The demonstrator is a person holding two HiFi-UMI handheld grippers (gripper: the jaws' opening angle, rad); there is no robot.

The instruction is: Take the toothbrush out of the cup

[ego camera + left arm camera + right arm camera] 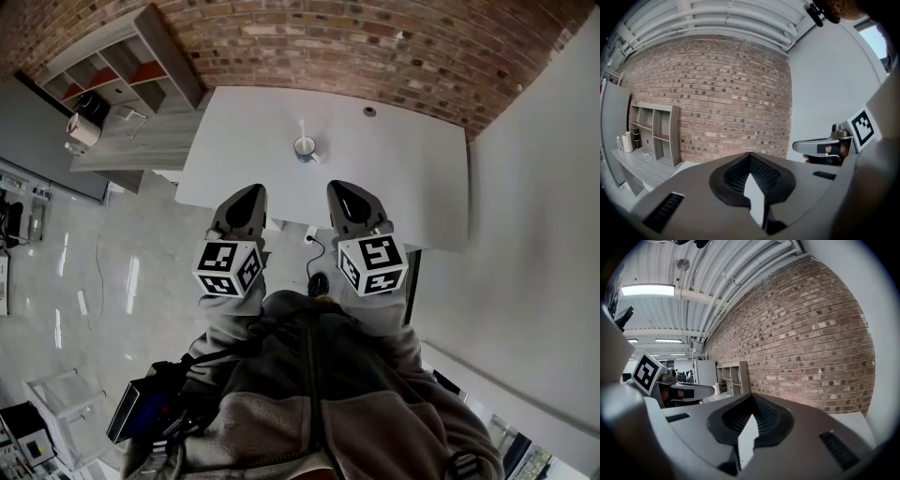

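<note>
Firstly, toothbrush (302,128): pale and slim, standing near upright in the cup (305,148), its upper end above the rim. Finer detail is too small to tell.

Cup: small, blue and white, set on the white table (412,187) toward the far middle, near the brick wall (375,47).

Left gripper (251,191): grey, tip just over the table's near edge, pointing toward the cup and well apart from it. The left gripper view shows its jaws brought together at the tips, nothing between them.

Right gripper (339,187): just beside the left one, same heading, likewise well apart from the cup. The right gripper view shows the jaws closed tip to tip and empty.

Marker cubes: one at the rear of each gripper, left (228,267) and right (372,263), close to the person's body.

Table, further: a small round hole (369,112) near the far edge, right of the cup.

Dark cable (314,255): below the table's near edge, between the two grippers.

Shelf unit (112,70): grey, open compartments, against the brick wall left of the table.

Grey counter (141,141): beside the shelf unit, bearing a white appliance (82,129).

Person: grey fleece jacket (328,403) at the bottom of the head view.
</note>
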